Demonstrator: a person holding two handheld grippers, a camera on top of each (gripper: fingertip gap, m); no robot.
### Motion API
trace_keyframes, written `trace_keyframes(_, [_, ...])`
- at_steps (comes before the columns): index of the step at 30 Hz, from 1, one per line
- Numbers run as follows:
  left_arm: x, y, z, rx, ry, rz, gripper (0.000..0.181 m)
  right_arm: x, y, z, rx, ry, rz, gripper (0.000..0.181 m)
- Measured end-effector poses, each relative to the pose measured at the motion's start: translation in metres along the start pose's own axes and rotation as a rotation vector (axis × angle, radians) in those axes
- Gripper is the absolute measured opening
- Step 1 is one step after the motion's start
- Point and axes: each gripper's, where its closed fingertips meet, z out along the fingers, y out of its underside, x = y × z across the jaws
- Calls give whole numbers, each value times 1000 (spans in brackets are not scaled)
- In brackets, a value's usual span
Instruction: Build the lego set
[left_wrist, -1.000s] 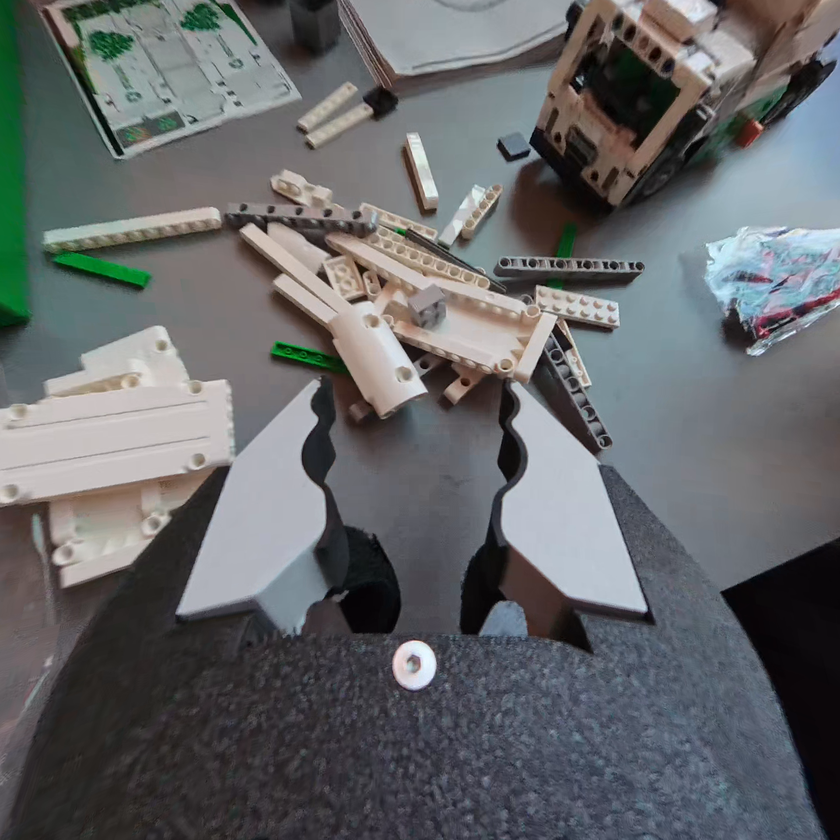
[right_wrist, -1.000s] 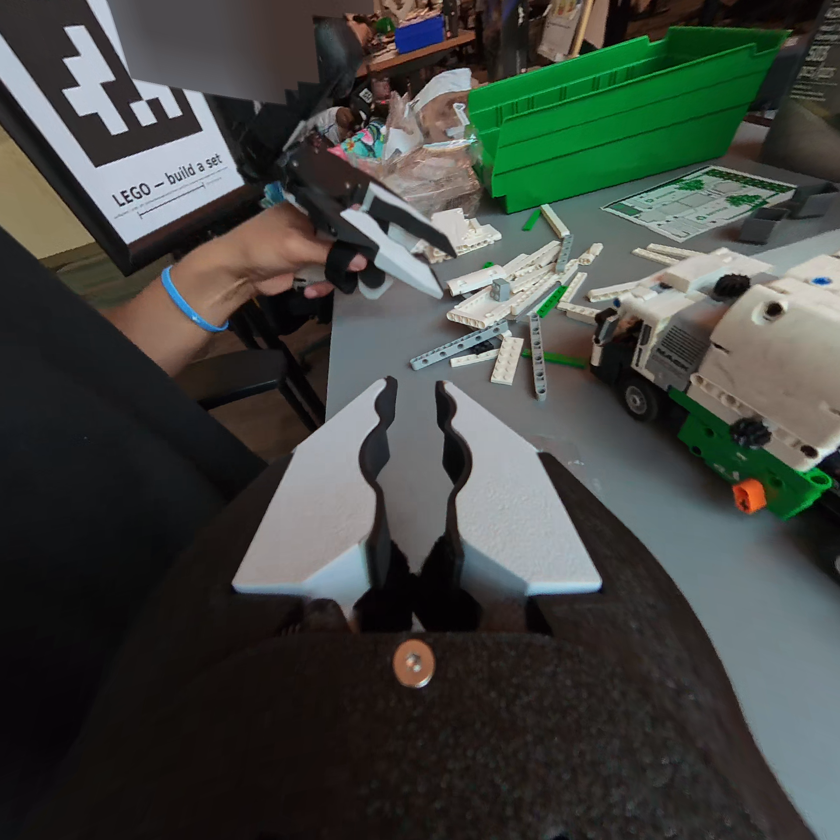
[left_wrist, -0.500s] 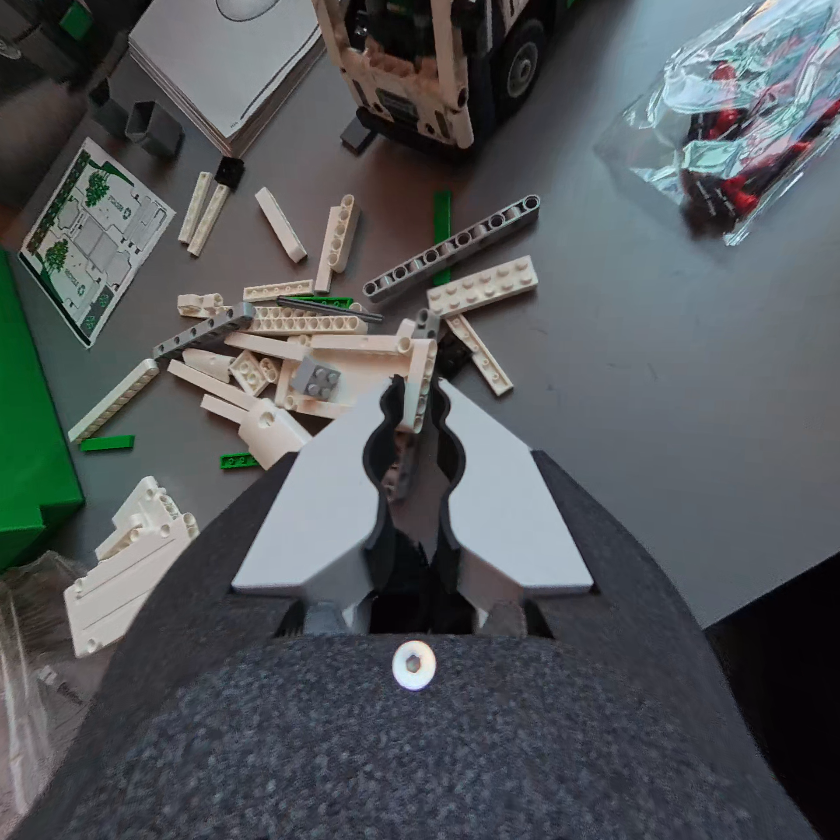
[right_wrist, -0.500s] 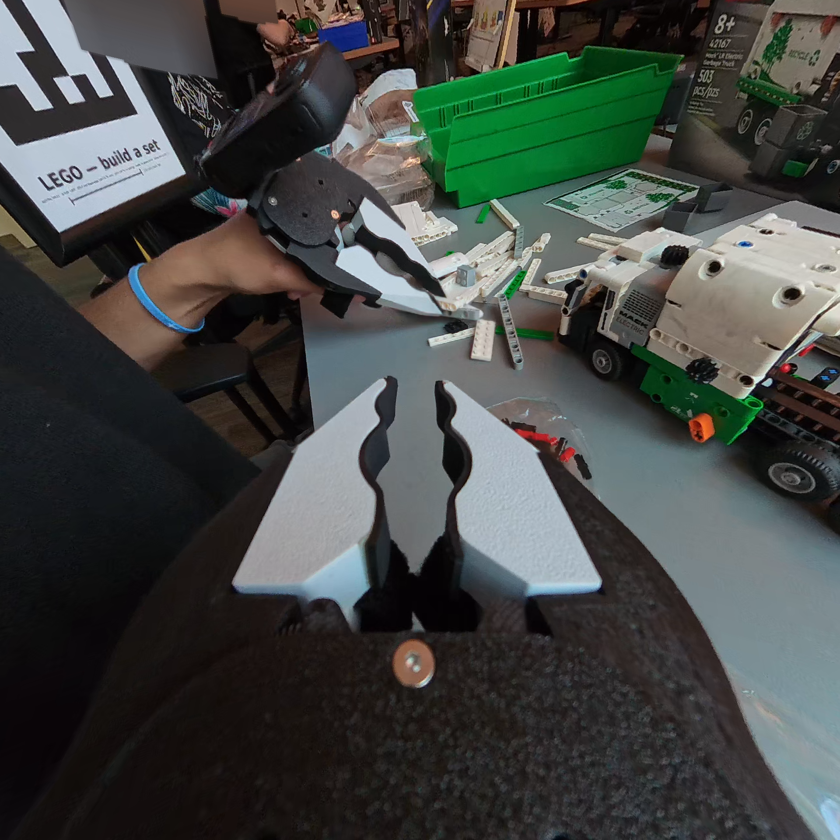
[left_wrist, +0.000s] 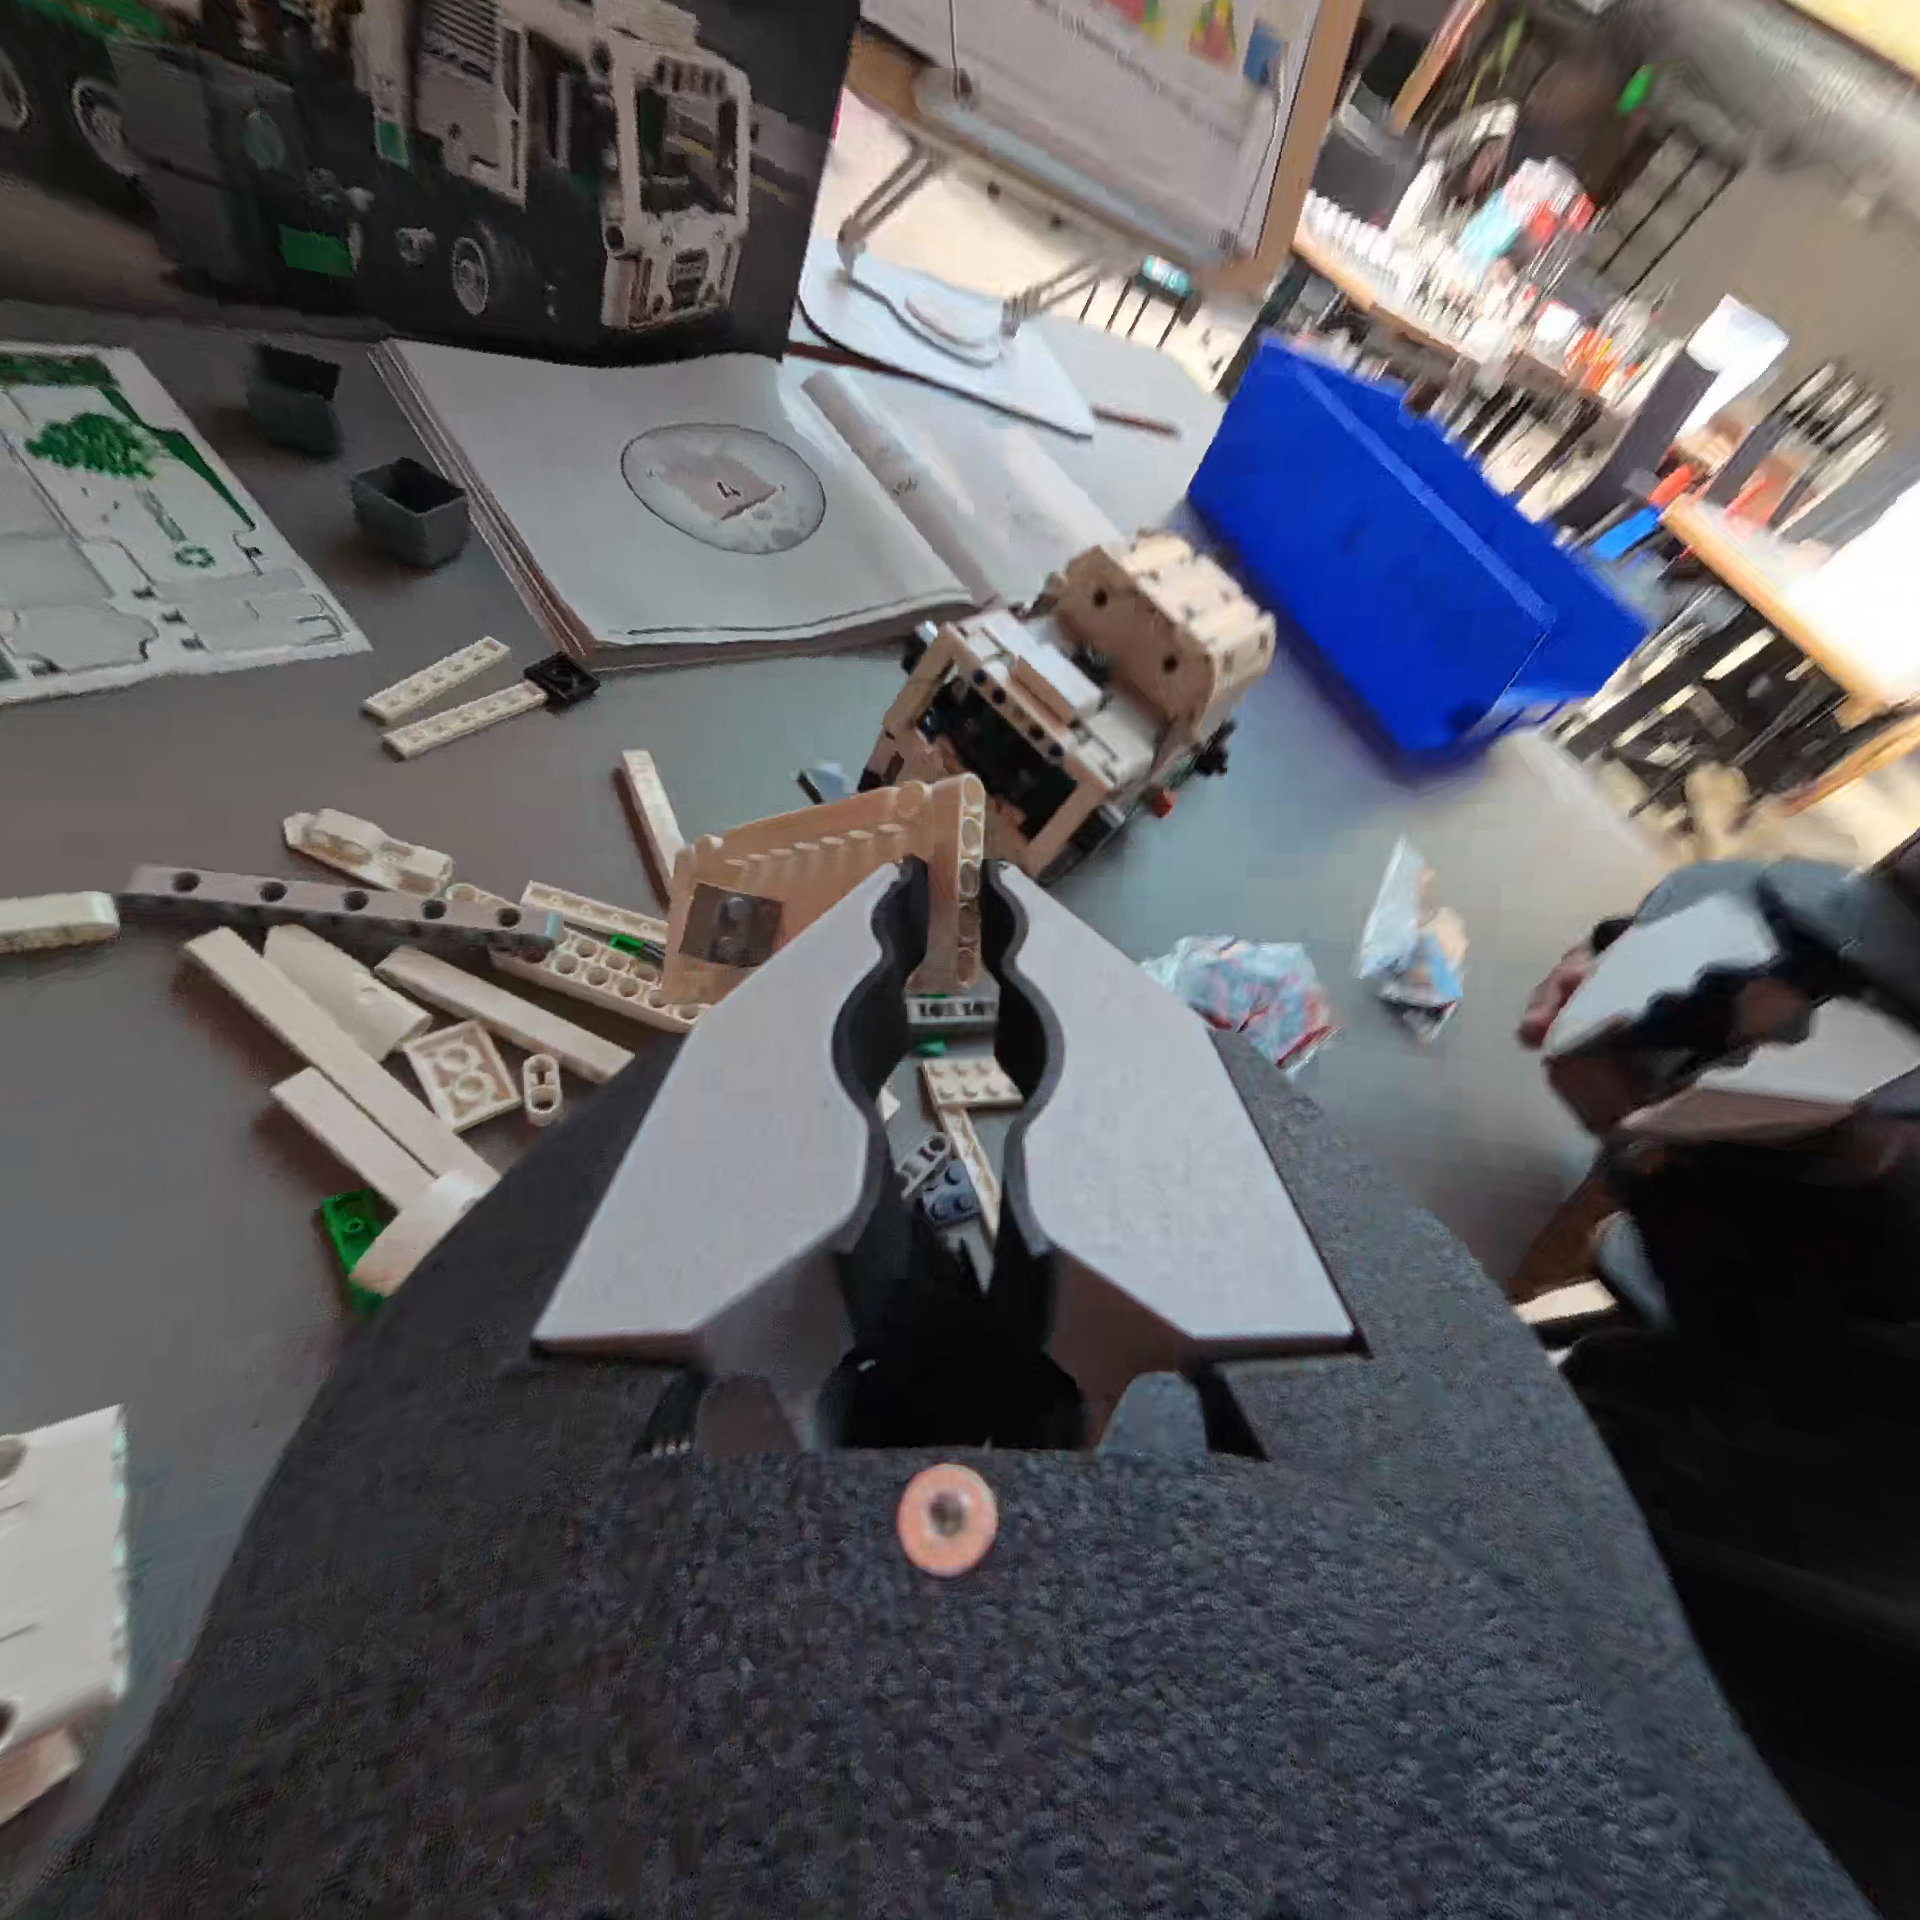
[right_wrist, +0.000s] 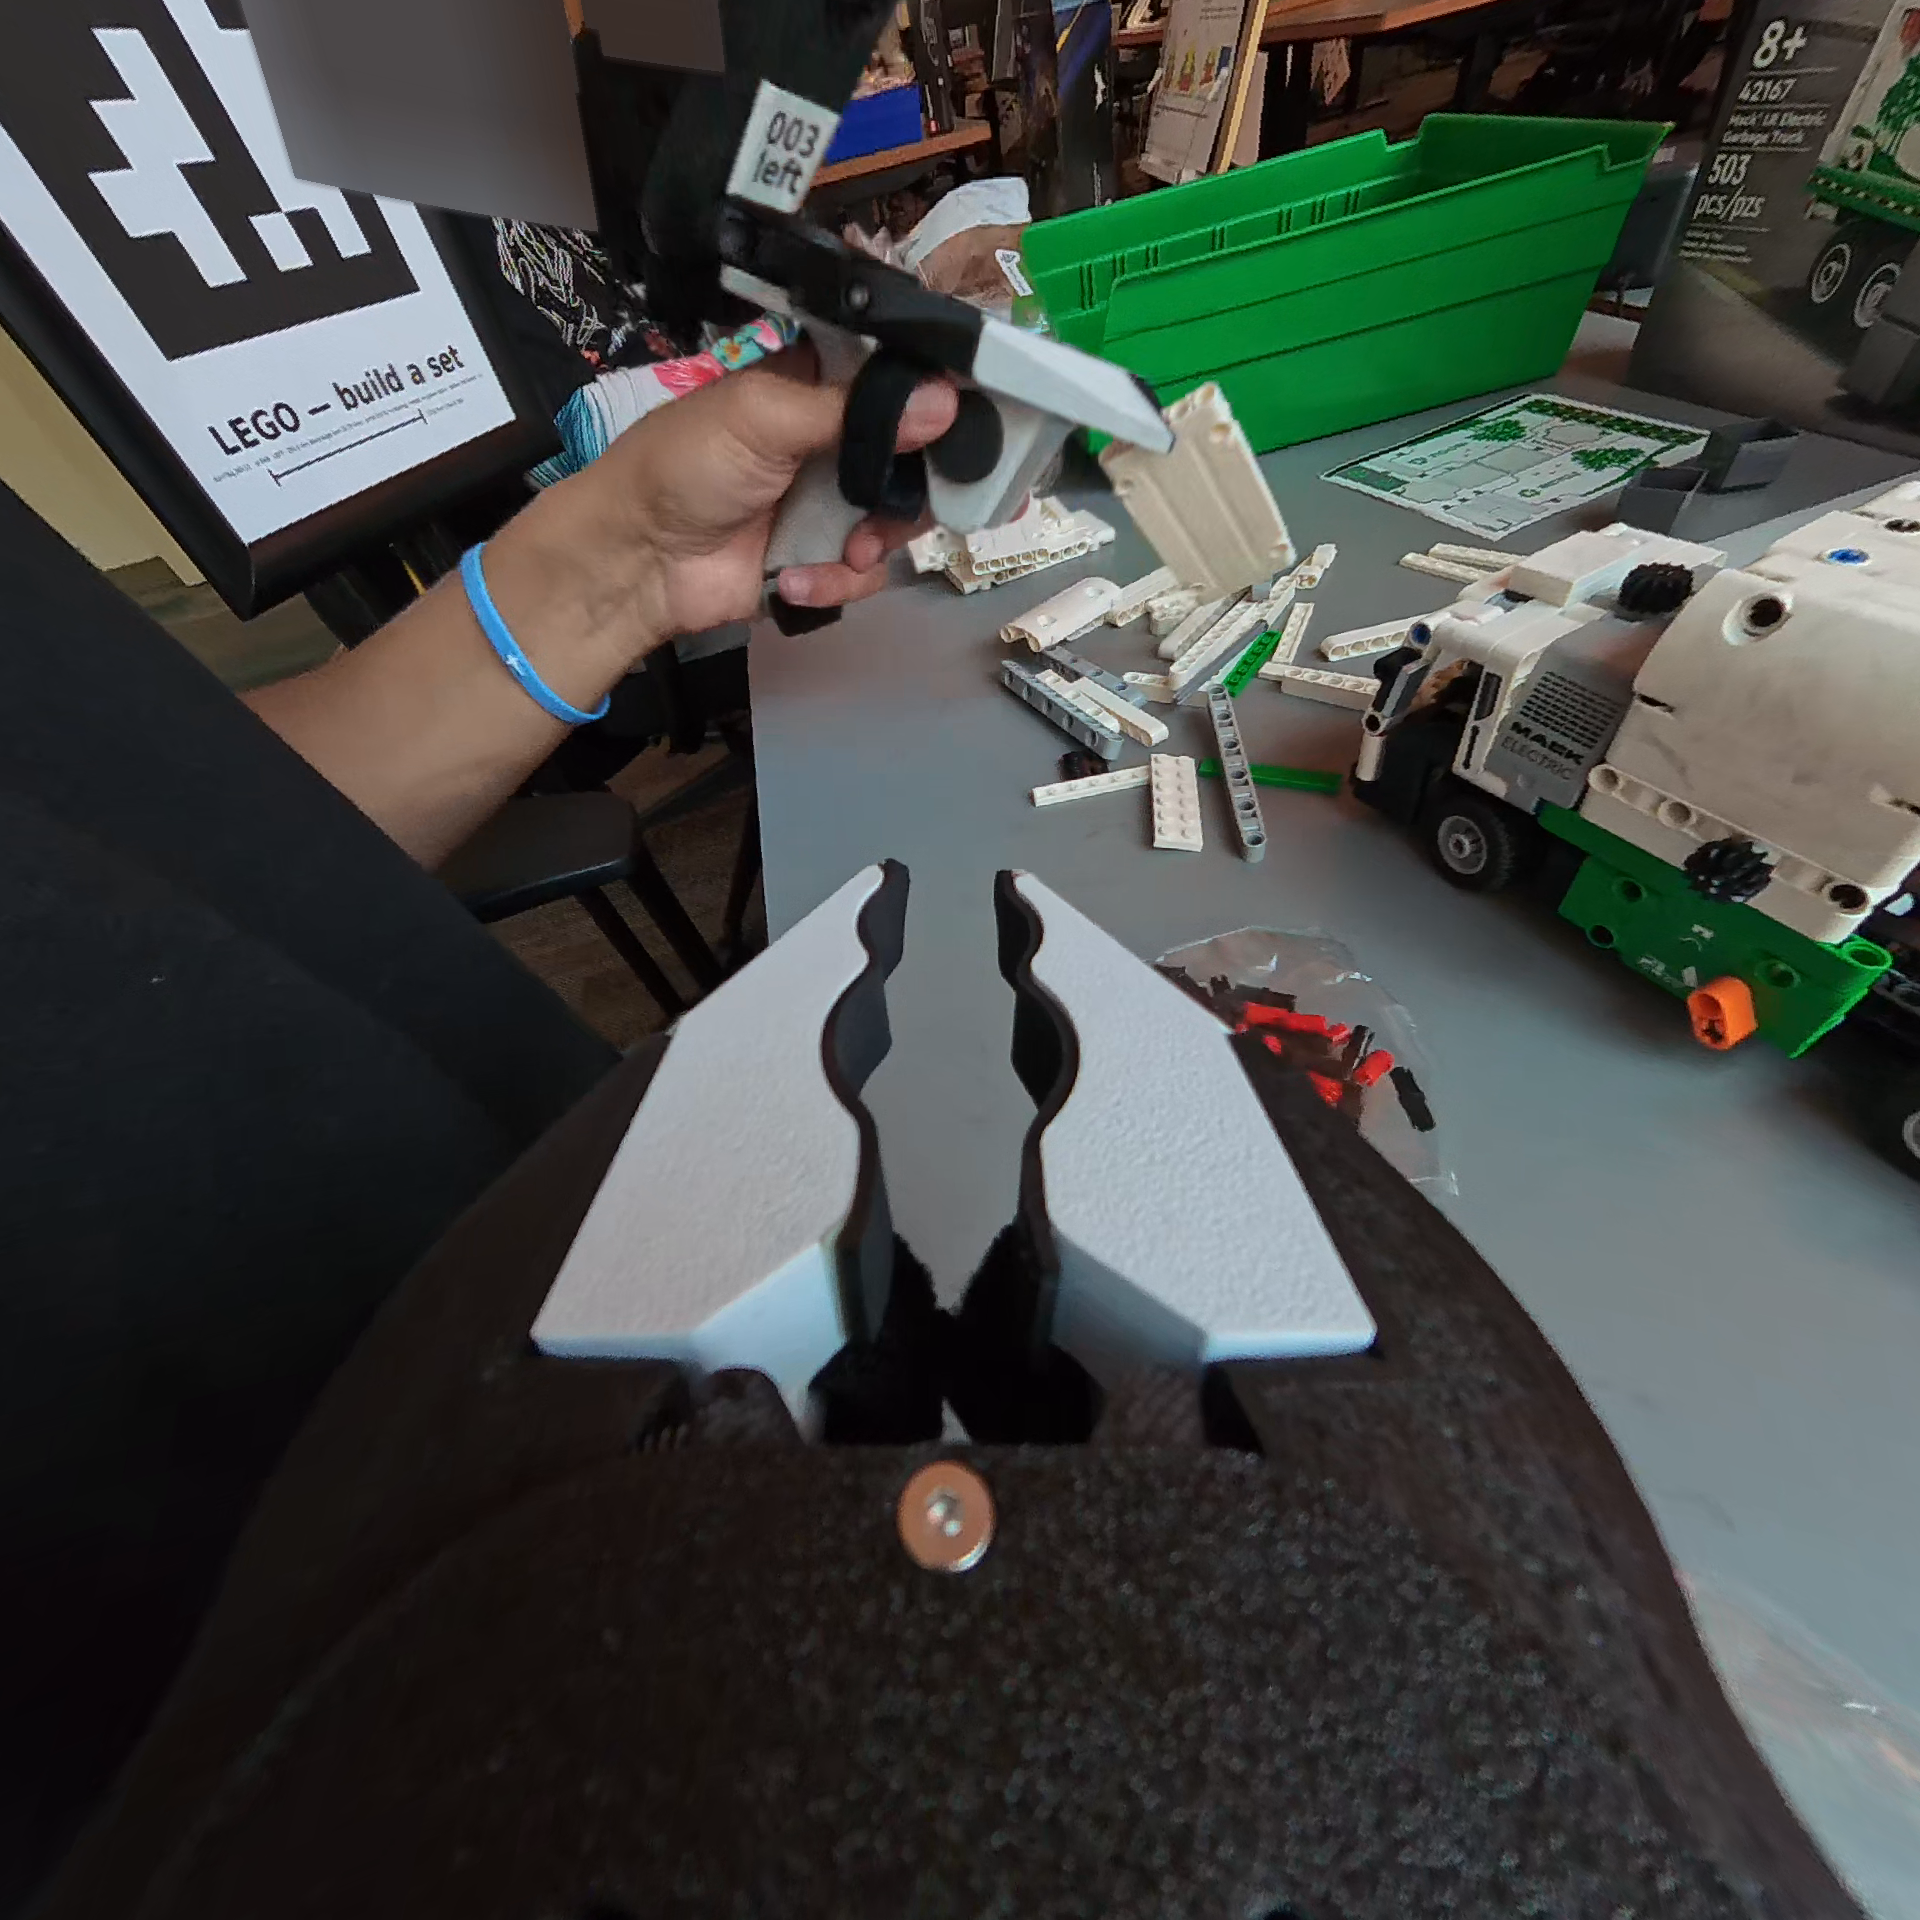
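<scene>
My left gripper (left_wrist: 951, 873) is shut on the edge of a white lego panel assembly (left_wrist: 821, 894) with a small grey plate on it, and holds it above the pile of loose white and grey pieces (left_wrist: 468, 987). The right wrist view shows the same gripper (right_wrist: 1153, 426) in a person's hand, with the panel (right_wrist: 1195, 499) hanging tilted over the pile (right_wrist: 1143, 675). My right gripper (right_wrist: 948, 873) is empty above the near table edge, its jaws a narrow gap apart. The part-built white and green truck (right_wrist: 1662, 727) stands to the right, and also shows in the left wrist view (left_wrist: 1091, 675).
A clear bag of small red and black parts (right_wrist: 1299, 1029) lies just ahead of my right gripper. A green bin (right_wrist: 1351, 291), a sticker sheet (right_wrist: 1507, 457), an open booklet (left_wrist: 675, 499) and small grey tubs (left_wrist: 410, 509) sit farther back. The table's left edge (right_wrist: 758, 779) drops to a chair. One gripper's finger ends stand about 20 cm off the other's.
My left gripper went from wide open to shut on the white panel in the pile, then lifted it and tilted up. My right gripper has kept its narrow gap.
</scene>
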Motion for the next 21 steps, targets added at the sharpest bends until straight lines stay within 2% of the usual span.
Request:
trace_keyframes(3, [-18, -14, -2, 108, 105, -279, 8, -2, 1, 0, 0, -1, -3, 16])
trace_keyframes(9, [-32, -20, -6, 227, 325, -756, 8, -5, 2, 2, 2, -15, 9, 16])
trace_keyframes(13, [-31, -27, -13, 298, 420, -847, 7, -7, 4, 5, -6, -25, 10, 16])
trace_keyframes(15, [-28, -39, -28, 358, 453, -803, 7, -7, 5, 6, -9, -26, 8, 16])
trace_keyframes(17, [-21, -47, -51, 358, 407, -597, 7, -7, 5, 5, -12, -24, 4, 16])
trace_keyframes(18, [-24, -43, -59, 318, 294, -430, 8, -7, 5, 5, -12, -20, 0, 16])
trace_keyframes(21, [-60, -25, -94, 145, -188, 114, 8, -5, 6, 3, -10, -17, 3, 16])
